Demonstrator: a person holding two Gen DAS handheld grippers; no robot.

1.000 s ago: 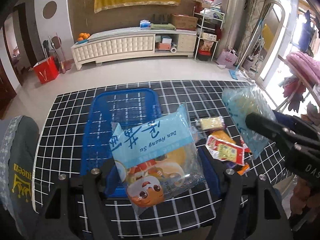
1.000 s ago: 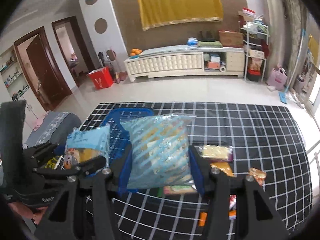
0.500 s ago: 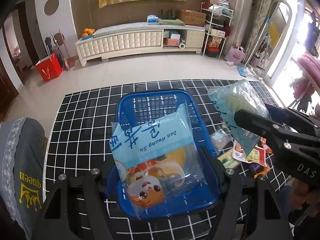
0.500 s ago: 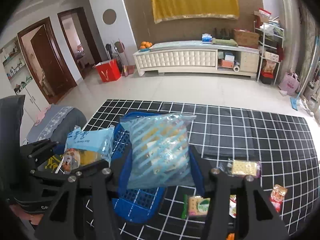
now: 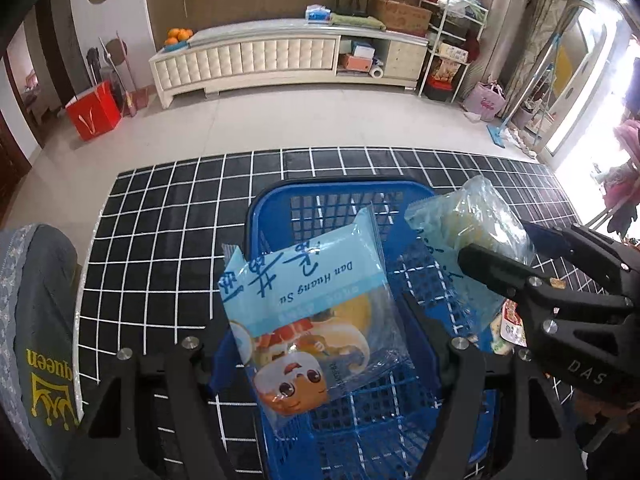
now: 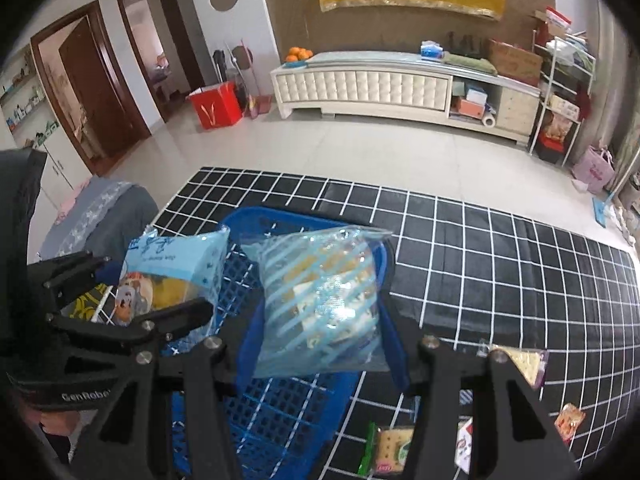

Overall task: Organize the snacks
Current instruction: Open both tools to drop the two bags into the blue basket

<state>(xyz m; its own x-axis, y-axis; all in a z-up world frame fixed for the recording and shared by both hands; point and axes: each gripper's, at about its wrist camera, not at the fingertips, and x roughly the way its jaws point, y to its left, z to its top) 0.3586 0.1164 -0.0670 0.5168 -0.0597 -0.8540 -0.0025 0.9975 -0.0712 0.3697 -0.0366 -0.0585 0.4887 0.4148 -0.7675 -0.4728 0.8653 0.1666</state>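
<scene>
A: Both sets of fingers are clamped on bags. Our left gripper [image 5: 320, 344] pinches the light-blue cartoon snack pack [image 5: 308, 312]; our right gripper [image 6: 320, 344] squeezes the striped clear bag [image 6: 320, 300].

B: Yep, we've got both hanging over the blue basket [image 5: 344, 196], toward the tablecloth's [image 6: 500, 260] left edge. Loose snacks [image 6: 390, 450] lie right of it.

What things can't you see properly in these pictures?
- Left wrist view: the blue basket floor is partly covered by the cartoon snack bag.
- Left wrist view: loose snacks on the checked cloth are mostly hidden behind the right gripper.
- Right wrist view: the striped bag hides part of the basket, and its contents are blurry.
- Right wrist view: the bottom edge cuts off the cracker packet.
</scene>
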